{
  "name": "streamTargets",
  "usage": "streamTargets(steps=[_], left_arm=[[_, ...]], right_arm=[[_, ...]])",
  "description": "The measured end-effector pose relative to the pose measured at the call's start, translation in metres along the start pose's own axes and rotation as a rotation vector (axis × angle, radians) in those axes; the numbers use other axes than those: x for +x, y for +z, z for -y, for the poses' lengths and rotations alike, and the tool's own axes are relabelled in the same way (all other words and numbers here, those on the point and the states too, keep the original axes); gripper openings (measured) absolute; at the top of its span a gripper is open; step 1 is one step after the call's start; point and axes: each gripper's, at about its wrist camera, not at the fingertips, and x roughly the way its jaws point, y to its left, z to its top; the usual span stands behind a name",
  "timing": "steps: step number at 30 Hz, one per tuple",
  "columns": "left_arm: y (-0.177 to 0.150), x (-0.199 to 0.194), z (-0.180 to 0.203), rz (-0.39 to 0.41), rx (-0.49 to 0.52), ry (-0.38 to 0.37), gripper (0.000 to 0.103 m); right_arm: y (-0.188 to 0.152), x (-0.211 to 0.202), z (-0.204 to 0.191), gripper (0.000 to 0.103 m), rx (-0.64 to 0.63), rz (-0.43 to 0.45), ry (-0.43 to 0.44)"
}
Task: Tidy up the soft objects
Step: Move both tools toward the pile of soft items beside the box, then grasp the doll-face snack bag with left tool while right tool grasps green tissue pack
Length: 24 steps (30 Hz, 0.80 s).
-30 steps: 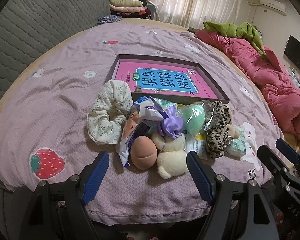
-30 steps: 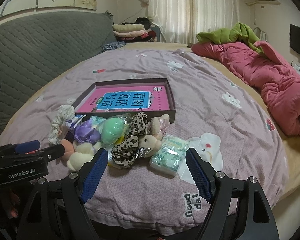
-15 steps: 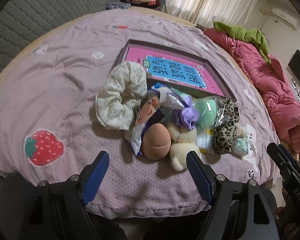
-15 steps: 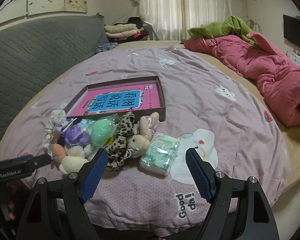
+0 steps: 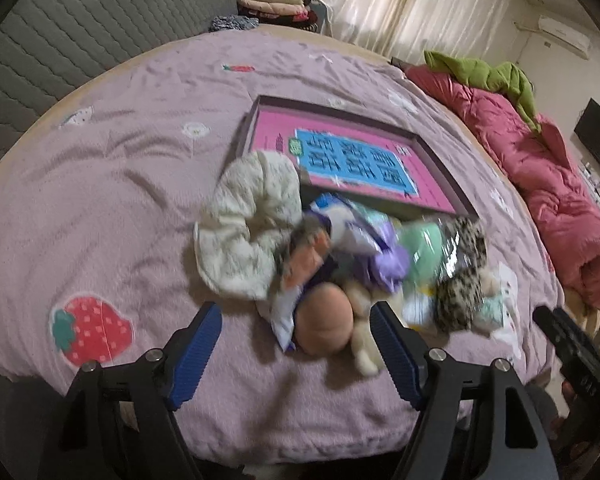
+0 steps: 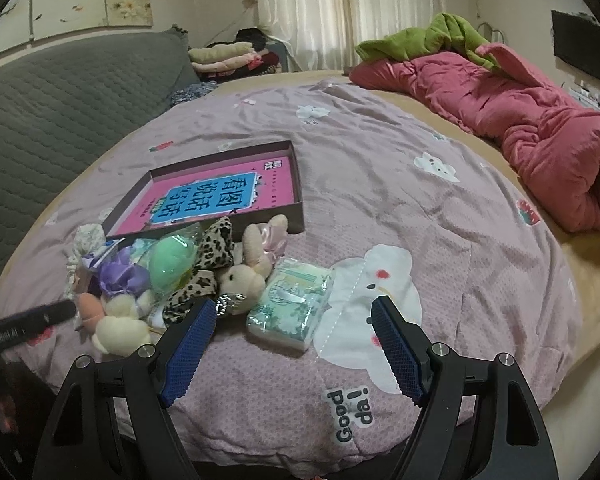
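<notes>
A heap of soft things lies on the purple bedspread (image 5: 120,184) in front of a shallow box (image 5: 440,168) that holds a pink book. The heap has a white floral scrunchie (image 5: 252,228), a peach sponge (image 5: 326,318), a cream plush (image 5: 362,344), a purple bow (image 5: 392,264) and a leopard scrunchie (image 5: 460,280). My left gripper (image 5: 295,312) is closing, with the peach sponge between its tips and untouched. My right gripper (image 6: 294,306) stands open just short of a tissue pack (image 6: 290,304), next to a small plush bunny (image 6: 244,276).
A rolled pink quilt (image 6: 540,140) with a green blanket (image 6: 432,40) lies along the right side of the bed. A grey padded headboard (image 6: 60,92) and folded clothes (image 6: 224,56) stand behind. The bed's front edge runs just under both grippers.
Both grippers have drawn closer to the heap and a little lower. The left jaws have narrowed slightly and its view is blurred. Nothing in the heap has moved.
</notes>
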Motion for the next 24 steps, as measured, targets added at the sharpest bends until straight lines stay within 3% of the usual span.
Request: streamTargets(steps=[5, 11, 16, 24], left_arm=[[0.014, 0.012, 0.000, 0.005, 0.031, 0.031, 0.065], [0.020, 0.028, -0.001, -0.062, 0.058, 0.034, 0.044], [0.023, 0.034, 0.003, -0.068, 0.082, 0.008, 0.028], [0.016, 0.026, 0.010, -0.061, 0.131, 0.006, 0.026]], right_arm=[[0.000, 0.008, 0.004, 0.081, 0.008, -0.014, -0.006], [-0.001, 0.015, 0.008, 0.081, 0.020, -0.028, -0.012], [-0.001, 0.025, 0.016, 0.081, 0.042, -0.049, -0.016], [-0.001, 0.049, 0.029, 0.081, 0.089, -0.110, -0.007]])
